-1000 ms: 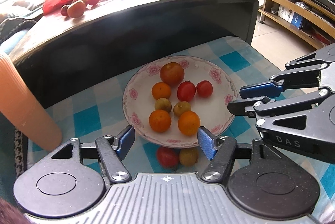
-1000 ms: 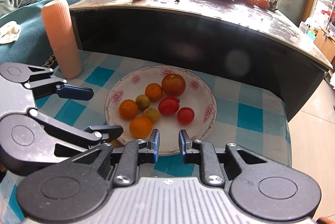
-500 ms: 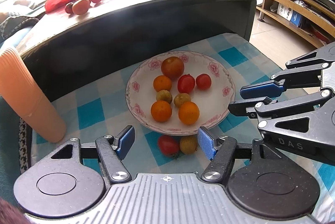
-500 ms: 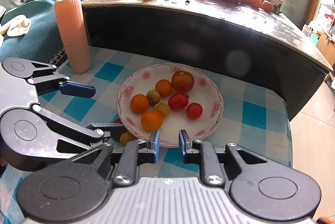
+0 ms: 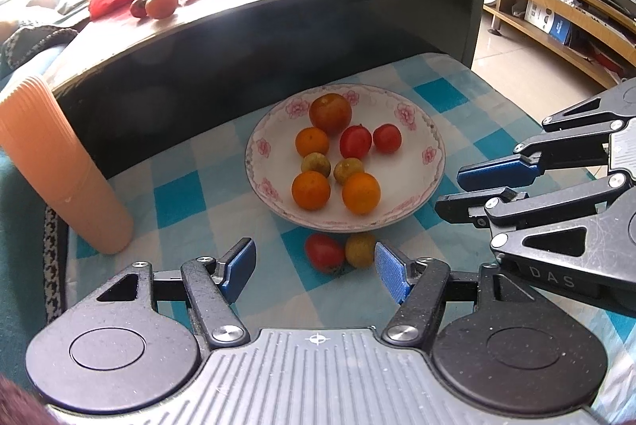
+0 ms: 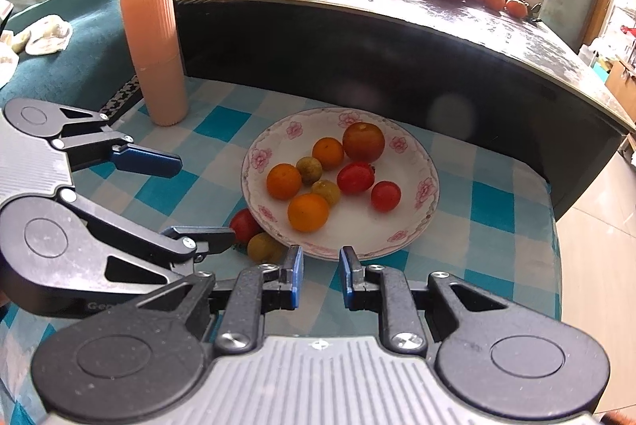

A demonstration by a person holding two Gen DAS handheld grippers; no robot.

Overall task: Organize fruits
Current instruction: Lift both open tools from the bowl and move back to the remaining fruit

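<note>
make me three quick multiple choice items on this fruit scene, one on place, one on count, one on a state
1. Where do the red tomato and yellowish fruit off the plate lie?
A. on the checked cloth beside the plate's near rim
B. on the dark table
C. beside the orange cup

2. How many fruits are in the plate?
A. five
B. eight
C. eleven

3. How does the right tool stand?
A. gripping a tomato
B. closed to a narrow gap, empty
C. clamped on the plate rim

Answers:
1 A, both sit on the cloth just outside the rim.
2 B, eight show in both views.
3 B, its blue pads stand close with nothing between them.
</note>
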